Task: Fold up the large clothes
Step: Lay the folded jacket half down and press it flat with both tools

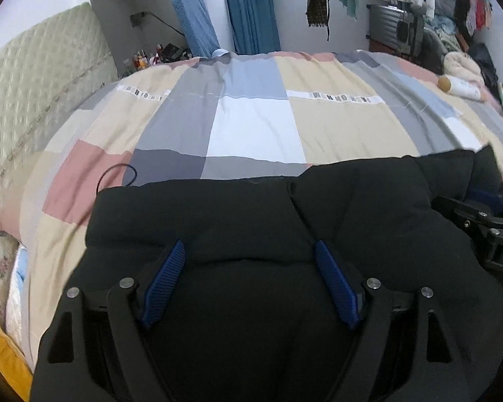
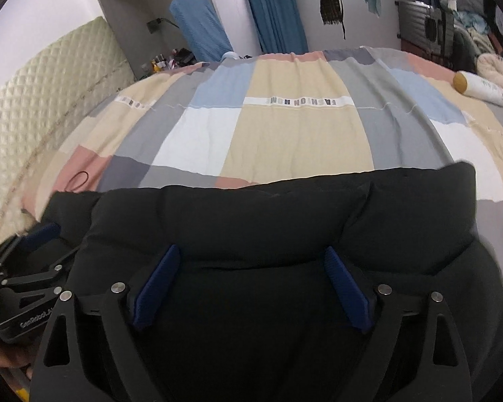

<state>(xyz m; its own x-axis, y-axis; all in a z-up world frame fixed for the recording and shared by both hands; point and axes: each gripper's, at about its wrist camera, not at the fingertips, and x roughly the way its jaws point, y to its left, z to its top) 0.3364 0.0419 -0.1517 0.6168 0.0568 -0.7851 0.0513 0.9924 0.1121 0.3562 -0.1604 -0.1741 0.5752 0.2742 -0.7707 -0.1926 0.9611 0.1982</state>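
Left wrist view: our left gripper (image 1: 249, 261) sits with jaws spread wide over the black padded jacket (image 1: 251, 211), which lies on the checked bedspread (image 1: 255, 127) at its near edge. Right gripper (image 2: 251, 268) likewise spread apart, gripping nothing.

Black puffy quilted garment (image 1: 285, 207), folded into a thick bundle, flat on the near bed edge
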